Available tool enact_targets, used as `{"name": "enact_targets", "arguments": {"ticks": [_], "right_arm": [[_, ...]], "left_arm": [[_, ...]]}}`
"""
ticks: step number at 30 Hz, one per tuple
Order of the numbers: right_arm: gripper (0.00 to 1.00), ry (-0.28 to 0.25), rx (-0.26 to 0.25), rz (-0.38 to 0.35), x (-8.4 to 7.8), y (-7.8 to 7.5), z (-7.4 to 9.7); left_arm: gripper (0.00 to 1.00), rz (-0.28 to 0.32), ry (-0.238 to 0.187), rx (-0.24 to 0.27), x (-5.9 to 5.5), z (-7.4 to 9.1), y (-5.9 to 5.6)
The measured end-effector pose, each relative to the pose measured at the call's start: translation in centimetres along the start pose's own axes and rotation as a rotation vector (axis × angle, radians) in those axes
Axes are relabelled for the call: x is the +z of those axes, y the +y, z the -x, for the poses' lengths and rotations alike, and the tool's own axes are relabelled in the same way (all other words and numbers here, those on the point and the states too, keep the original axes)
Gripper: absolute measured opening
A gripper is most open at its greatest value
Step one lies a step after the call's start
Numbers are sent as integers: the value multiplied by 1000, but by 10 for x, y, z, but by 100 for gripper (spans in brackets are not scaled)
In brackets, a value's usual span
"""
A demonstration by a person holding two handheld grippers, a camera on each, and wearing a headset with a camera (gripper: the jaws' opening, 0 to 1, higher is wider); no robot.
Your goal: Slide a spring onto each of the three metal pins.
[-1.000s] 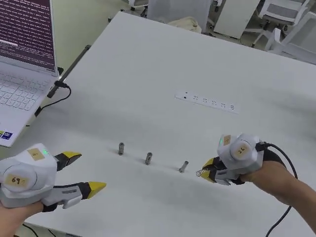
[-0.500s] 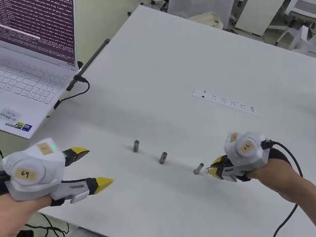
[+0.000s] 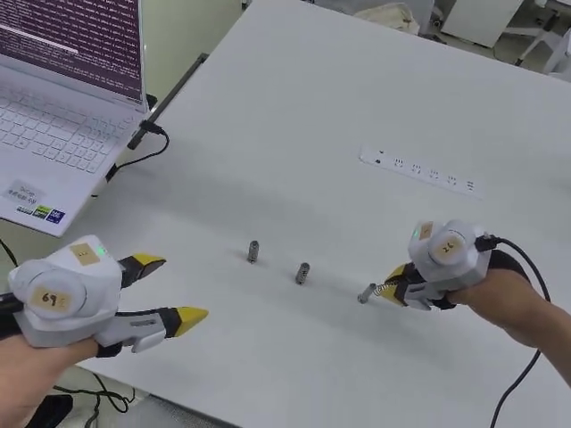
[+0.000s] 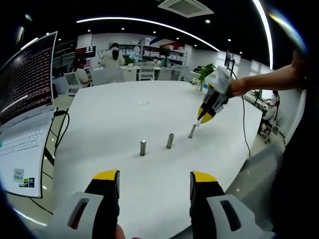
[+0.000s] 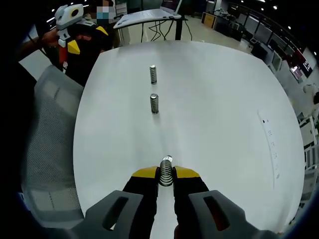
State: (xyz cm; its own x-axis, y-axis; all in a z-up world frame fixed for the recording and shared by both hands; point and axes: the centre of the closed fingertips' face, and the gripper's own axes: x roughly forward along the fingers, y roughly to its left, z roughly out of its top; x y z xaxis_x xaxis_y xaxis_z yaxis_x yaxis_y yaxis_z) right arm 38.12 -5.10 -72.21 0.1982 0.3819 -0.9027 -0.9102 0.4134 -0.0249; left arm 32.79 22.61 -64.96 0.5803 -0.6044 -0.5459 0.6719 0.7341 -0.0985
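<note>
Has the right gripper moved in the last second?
Yes. The right gripper has closed in on the nearest pin, bringing its spring up to it.

White surface point(image 3: 294, 125), smooth, matt with faint sheen. Three pins point(image 3: 302, 273) are grey bare metal, dull shine, ribbed-looking. The spring point(image 5: 165, 167) in the right tool point(image 5: 166, 174) is bright metal wire. The left tool point(image 3: 169, 288) has a white matt plastic shell and glossy yellow tips, right tool likewise. White plastic power strip point(image 3: 419, 171). Silver matt laptop point(image 3: 53, 143), possibly metal casing.
</note>
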Motion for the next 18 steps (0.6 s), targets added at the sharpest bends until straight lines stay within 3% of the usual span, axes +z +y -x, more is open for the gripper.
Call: {"name": "enact_targets", "arguments": {"ticks": [18], "right_arm": [[9,7,18,28,11,-4,-6]], "left_arm": [[52,-6,4,-11,4,-5,-1]]}}
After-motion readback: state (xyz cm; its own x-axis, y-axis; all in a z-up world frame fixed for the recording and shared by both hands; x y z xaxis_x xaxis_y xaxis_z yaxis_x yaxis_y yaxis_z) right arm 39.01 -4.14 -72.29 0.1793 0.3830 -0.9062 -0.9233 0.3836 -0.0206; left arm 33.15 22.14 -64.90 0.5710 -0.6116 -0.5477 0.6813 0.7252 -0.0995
